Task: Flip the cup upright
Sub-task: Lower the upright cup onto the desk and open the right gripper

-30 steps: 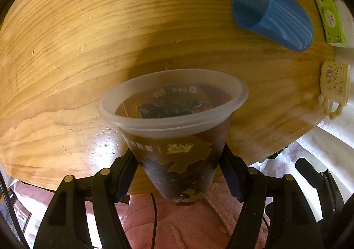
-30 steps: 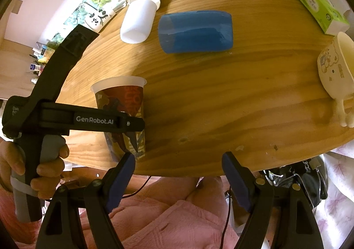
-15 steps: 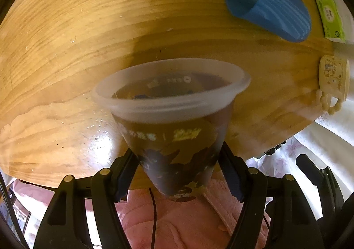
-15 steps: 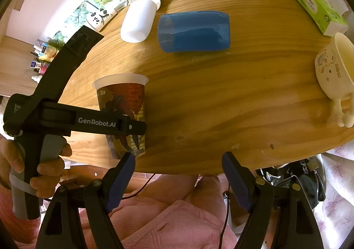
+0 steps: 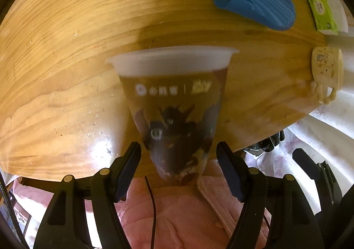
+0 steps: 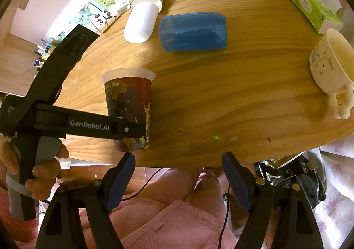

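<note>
Standing upright near the near edge of the round wooden table (image 6: pixel 232 85), the printed cup (image 5: pixel 174 107) is what we see first: a tapered translucent plastic cup with a rolled pale rim and a dark brown, red and blue picture wrap, blurred in the left wrist view. From the right wrist view the same cup (image 6: pixel 129 111) has its mouth upward and its base on the varnished, strongly grained wood.

Our left gripper (image 5: pixel 179 171) has its blue-padded fingers (image 5: pixel 130 169) spread to either side of the cup's lower part; a small gap shows on each side, so we see no clamping there. Our right gripper (image 6: pixel 177 180) hangs off the near table edge with its fingers wide apart, holding nothing.

Farther off, a ribbed blue plastic tumbler (image 6: pixel 193 32) lies on its side, and just left of it a white paper cup (image 6: pixel 141 23) also lies down. At the right edge stands a cream ceramic mug (image 6: pixel 329 65) with little feet, and a green tissue pack (image 6: pixel 314 7) sits beyond it.
</note>
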